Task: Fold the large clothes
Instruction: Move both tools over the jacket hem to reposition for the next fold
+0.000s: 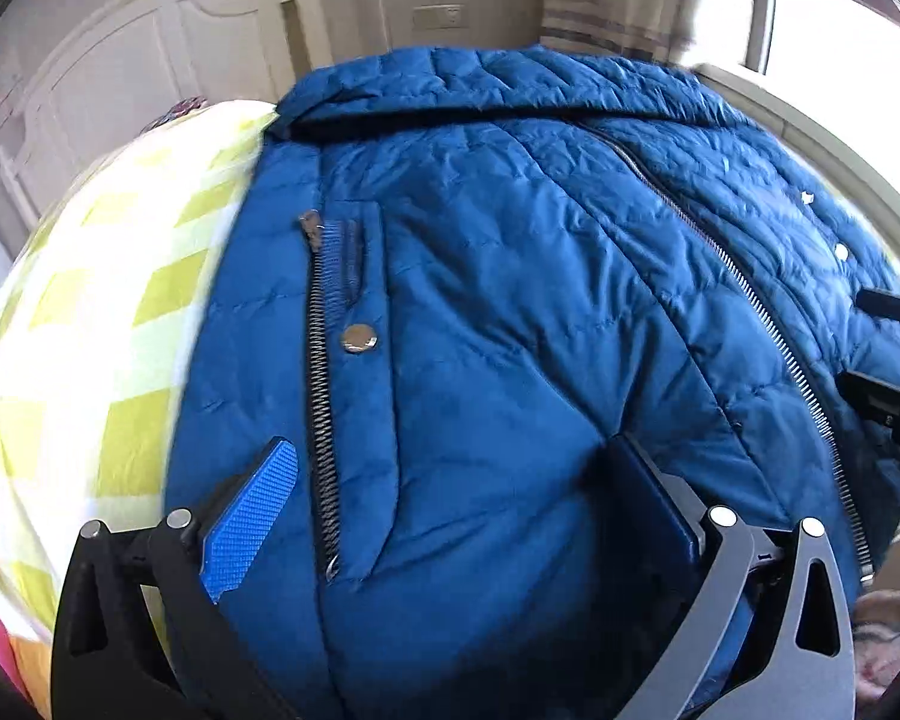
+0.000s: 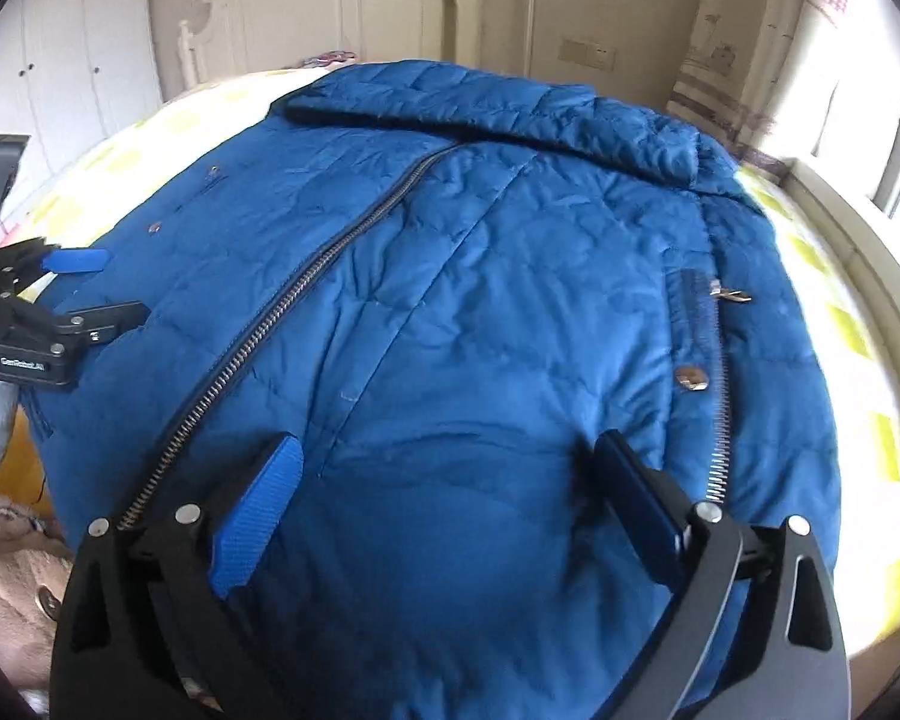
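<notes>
**Both grippers spread over the blue jacket**

We see the left gripper [image 1: 450,516] with its fingers [image 1: 249,531] wide apart at the bottom of the left wrist view, nothing pinched between them. The right gripper [image 2: 444,510] likewise has its fingers [image 2: 258,516] wide, pads clear of the fabric so far as we can tell. Under both lies the blue quilted jacket [image 1: 510,312], spread front up across the bed [image 1: 90,330] with its yellow-checked cover. The main zipper [image 2: 306,276] runs diagonally from lower left to upper centre in the right wrist view. A white headboard [image 2: 330,6] stands at top.
</notes>
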`<state>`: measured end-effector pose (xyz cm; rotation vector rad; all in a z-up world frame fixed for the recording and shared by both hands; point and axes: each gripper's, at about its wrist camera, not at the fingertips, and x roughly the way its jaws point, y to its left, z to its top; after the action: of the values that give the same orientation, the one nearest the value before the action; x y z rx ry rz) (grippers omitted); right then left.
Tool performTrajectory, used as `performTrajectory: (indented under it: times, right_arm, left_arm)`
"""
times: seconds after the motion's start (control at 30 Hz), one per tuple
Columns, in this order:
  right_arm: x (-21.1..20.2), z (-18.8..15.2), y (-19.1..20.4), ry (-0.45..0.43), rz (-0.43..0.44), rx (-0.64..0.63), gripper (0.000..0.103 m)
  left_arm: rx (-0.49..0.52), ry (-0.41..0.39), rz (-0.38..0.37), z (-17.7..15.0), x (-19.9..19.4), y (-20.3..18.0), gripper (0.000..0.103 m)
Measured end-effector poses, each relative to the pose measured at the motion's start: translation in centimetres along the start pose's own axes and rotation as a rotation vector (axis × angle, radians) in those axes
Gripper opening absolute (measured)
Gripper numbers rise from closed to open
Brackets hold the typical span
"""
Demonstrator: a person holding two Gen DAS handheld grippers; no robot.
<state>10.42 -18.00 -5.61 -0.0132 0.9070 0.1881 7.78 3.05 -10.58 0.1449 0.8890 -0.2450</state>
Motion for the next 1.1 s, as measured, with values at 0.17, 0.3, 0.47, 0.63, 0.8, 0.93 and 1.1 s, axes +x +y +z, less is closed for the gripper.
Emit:
performTrajectory:
  times: [0.17, 0.3, 0.47, 0.63, 0.8, 0.93, 1.1]
  right_arm:
    - [-0.3, -1.0, 1.7, -0.033, 0.108, -0.057, 0.099]
    - [0.0, -2.2, 1.6, -0.067, 0.090, -0.069, 0.100]
    - [-2.2, -1.9, -1.1, -0.112, 0.020, -0.003, 0.100]
    - [-1.8, -4.8, -4.7, -0.120, 0.015, 0.106, 0.101]
    - [-4.6, -4.6, -5.0, -0.136, -0.044, 0.101, 0.100]
    - [-5.9, -6.5, -7.9, -0.099, -0.102, 0.171, 0.100]
    - [-6.9, -10.6, -9.2, -0.105, -0.093, 0.247, 0.095]
  left_arm:
    - [0.115, -0.028, -0.022, -0.7, 0.6, -3.0, 0.099]
    - [0.131, -0.060, -0.001, -1.3, 0.7, -3.2, 0.099]
    - [0.111, -0.081, 0.043, -1.7, -0.8, -2.0, 0.099]
    - [0.005, -0.081, -0.010, -3.4, -0.7, 1.5, 0.099]
    - [-0.034, -0.136, -0.022, -4.3, -3.3, 3.3, 0.099]
    - [-0.168, -0.115, -0.019, -5.8, -3.1, 6.9, 0.099]
    - [-0.171, -0.105, -0.048, -6.5, -2.9, 7.4, 0.098]
